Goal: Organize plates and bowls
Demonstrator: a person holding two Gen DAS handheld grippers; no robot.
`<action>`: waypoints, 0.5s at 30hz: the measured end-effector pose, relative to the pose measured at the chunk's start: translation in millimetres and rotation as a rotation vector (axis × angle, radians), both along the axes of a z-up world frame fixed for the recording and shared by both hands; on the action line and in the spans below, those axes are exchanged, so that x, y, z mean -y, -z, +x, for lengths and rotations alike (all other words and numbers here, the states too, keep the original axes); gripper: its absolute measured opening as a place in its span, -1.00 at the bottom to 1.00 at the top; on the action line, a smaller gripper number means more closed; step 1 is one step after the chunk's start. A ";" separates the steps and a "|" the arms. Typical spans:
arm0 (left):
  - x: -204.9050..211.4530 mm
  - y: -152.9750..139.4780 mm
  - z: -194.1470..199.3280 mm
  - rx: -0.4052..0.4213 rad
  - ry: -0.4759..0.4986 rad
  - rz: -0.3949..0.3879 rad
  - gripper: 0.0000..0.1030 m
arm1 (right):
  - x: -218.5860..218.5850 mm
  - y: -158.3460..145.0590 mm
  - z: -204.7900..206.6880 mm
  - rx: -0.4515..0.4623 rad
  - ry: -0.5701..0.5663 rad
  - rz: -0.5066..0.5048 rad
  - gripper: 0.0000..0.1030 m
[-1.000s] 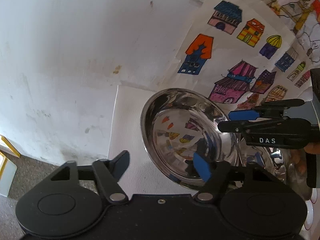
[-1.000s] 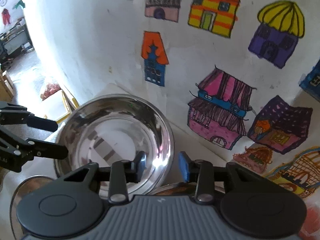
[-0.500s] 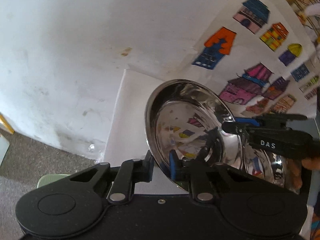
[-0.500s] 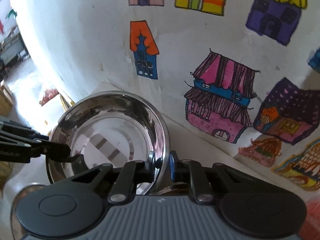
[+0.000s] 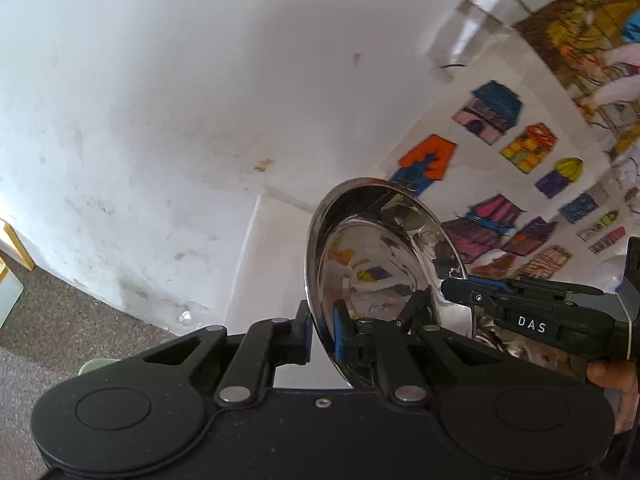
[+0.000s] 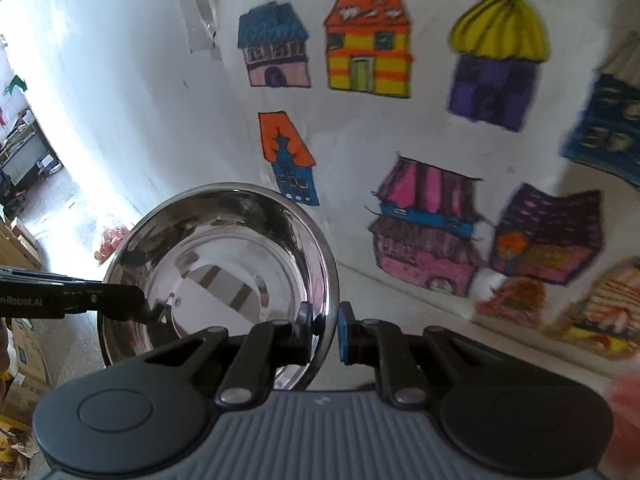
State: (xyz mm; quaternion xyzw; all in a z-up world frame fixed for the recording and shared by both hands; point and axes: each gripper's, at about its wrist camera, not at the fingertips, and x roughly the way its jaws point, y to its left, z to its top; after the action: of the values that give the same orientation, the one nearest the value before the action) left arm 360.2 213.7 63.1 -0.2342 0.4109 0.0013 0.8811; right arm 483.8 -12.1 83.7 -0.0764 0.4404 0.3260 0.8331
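Up off the white table [image 5: 256, 280], in the left wrist view, the shiny round steel bowl [image 5: 380, 264] is tipped on its edge. The left hand-held gripper [image 5: 320, 332] has just been closing, and now its blue pads pinch the near rim of the bowl. A second ago those jaws stood wide apart with the bowl lying flat below them. The right hand-held gripper [image 5: 456, 290] comes in from the right and bites the far rim. Behind it is a wall with bright paper houses [image 5: 496, 220].

Over in the right wrist view, the same bowl [image 6: 216, 264] fills the middle. The right hand-held gripper [image 6: 324, 332] has just been closing too, and it is clamped on the rim, one finger inside and one outside. The left hand-held gripper [image 6: 140, 304] holds the other side.

So both sides now grip the bowl and it has been picked up. It looks ready to be carried to its stack.
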 end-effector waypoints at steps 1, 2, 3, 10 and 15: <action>3.6 -1.8 0.1 0.000 0.011 0.002 -0.81 | 6.2 -1.9 -2.3 -0.006 0.010 -0.002 -0.73; 8.2 -3.1 0.1 -0.001 0.020 0.003 -0.81 | 13.4 -3.6 -4.6 -0.008 0.020 -0.003 -0.73; 13.3 -4.2 -0.1 0.000 0.032 0.002 -0.81 | 23.3 -5.1 -7.2 -0.010 0.036 -0.004 -0.73; 58.8 -9.2 4.2 0.004 0.136 -0.003 -0.80 | 91.2 -18.7 -14.7 -0.001 0.121 -0.044 -0.73; 93.9 -6.0 12.9 -0.011 0.208 0.001 -0.79 | 136.0 -15.6 -12.9 -0.006 0.180 -0.088 -0.73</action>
State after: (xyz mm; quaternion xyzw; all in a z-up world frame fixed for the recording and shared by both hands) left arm 373.2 119.8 69.1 -0.1899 0.4379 -0.0885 0.8743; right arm 471.0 -148.0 99.3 -0.0724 0.4619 0.2304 0.8534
